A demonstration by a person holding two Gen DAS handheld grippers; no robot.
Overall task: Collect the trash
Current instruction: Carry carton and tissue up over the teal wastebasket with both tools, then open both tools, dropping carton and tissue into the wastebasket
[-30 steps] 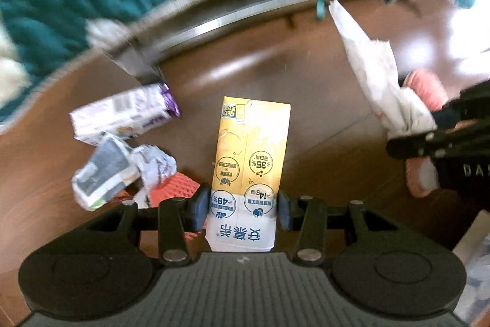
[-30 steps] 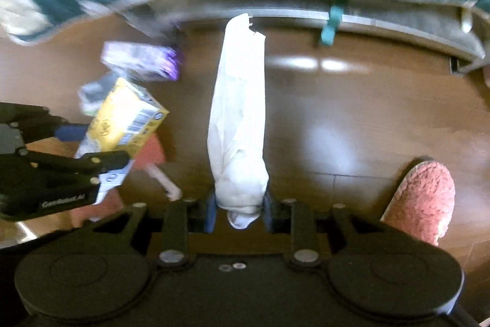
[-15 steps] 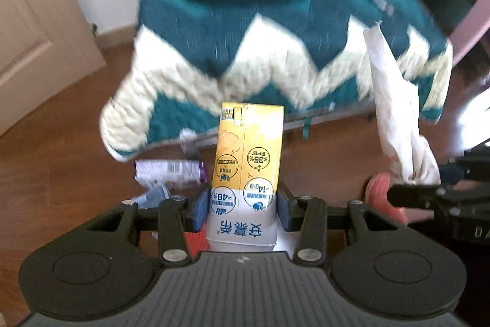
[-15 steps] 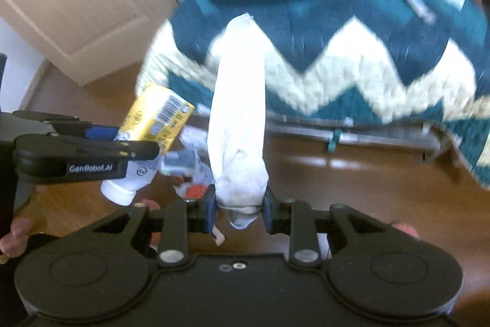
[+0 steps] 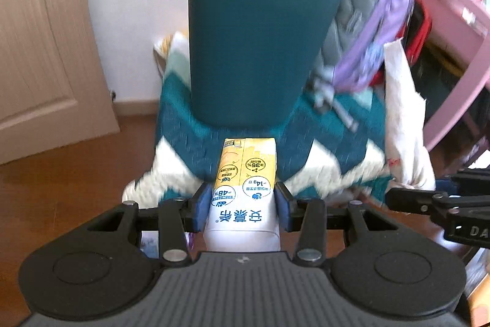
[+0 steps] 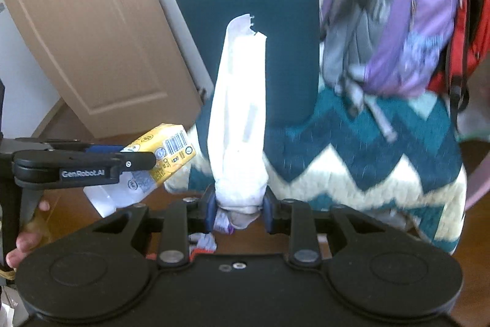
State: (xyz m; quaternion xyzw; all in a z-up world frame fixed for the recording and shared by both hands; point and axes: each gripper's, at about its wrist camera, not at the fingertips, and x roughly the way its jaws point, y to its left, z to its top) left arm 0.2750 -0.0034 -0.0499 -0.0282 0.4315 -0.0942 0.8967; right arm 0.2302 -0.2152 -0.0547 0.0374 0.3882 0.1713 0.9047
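Note:
My left gripper [image 5: 242,204] is shut on a yellow and white drink carton [image 5: 243,183], which sticks straight out between the blue pads. My right gripper [image 6: 239,209] is shut on the bunched end of a crumpled white paper wrapper [image 6: 239,124] that stands upright. In the right wrist view the left gripper [image 6: 131,164] and its carton [image 6: 153,161] hang at the left. In the left wrist view the right gripper [image 5: 407,198] and the wrapper [image 5: 404,127] show at the right. Both are high above the floor.
A teal chair [image 5: 254,51] with a zigzag teal and cream blanket [image 6: 382,155] stands ahead. A purple and grey backpack [image 6: 395,20] lies on it. A wooden door [image 6: 85,29] is at the left, a pink frame [image 5: 453,51] at the right. Small scraps [image 6: 205,241] lie on the wooden floor below.
Both grippers have risen from floor level with the carton and the wrapper still held. The views swung up from the floor litter to the chair, backpack and door.

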